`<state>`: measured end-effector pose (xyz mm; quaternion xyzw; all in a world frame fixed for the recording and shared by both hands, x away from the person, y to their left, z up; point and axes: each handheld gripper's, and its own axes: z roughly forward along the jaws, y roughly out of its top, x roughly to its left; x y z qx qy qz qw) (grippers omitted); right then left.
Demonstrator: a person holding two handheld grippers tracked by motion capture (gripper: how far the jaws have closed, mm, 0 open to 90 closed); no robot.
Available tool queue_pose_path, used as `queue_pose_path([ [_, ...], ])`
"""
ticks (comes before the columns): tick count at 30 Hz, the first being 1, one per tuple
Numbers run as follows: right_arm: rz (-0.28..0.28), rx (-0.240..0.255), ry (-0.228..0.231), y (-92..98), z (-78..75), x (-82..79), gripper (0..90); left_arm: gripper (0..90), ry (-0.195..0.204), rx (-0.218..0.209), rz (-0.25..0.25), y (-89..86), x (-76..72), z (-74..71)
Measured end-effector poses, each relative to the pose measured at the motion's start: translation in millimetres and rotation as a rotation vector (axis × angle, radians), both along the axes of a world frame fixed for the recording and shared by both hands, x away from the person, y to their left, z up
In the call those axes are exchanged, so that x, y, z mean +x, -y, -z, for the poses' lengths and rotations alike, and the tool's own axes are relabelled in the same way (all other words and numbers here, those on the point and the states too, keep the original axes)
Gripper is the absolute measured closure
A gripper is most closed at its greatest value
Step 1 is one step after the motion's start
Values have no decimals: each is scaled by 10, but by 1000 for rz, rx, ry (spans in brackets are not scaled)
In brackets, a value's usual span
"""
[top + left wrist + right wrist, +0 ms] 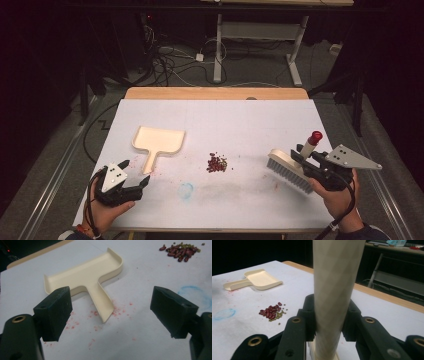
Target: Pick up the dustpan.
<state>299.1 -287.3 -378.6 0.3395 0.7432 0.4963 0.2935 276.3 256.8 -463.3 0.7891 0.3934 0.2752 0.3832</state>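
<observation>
A cream dustpan (158, 142) (87, 277) (254, 278) lies flat on the white table, handle toward me. My left gripper (136, 174) (112, 315) stands open just short of the handle's end, nothing between its jaws. A small pile of red and green beans (217, 163) (181, 251) (272, 311) sits mid-table. At the right, my right gripper (304, 159) (329, 320) is shut on the cream handle (335, 290) of a hand brush (290, 169), whose red-capped end (315, 136) points up and away; its bristles rest on the table.
The white table (250, 120) has a wooden far edge (215, 93). A faint blue ring (186, 190) (193, 293) (224, 314) and pink specks mark the surface near the dustpan handle. Desk legs and cables stand on the floor beyond.
</observation>
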Motion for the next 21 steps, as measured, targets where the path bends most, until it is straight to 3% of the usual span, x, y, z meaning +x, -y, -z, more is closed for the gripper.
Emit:
queue_pose_path([
  [7,-10,-5,11,-30,-12,-16,703,173,-16,18,-9,4,-7,24],
  [18,-31,-9,6,-96,-9,37,702,199,-64,-11,-59,-88,-16,63],
  [20,-34,-16,5,-106,-2,49,702,199,-93,-22,-83,-83,34,66],
  [21,-34,-14,2,-107,1,51,702,199,-132,-48,-104,-80,109,72],
])
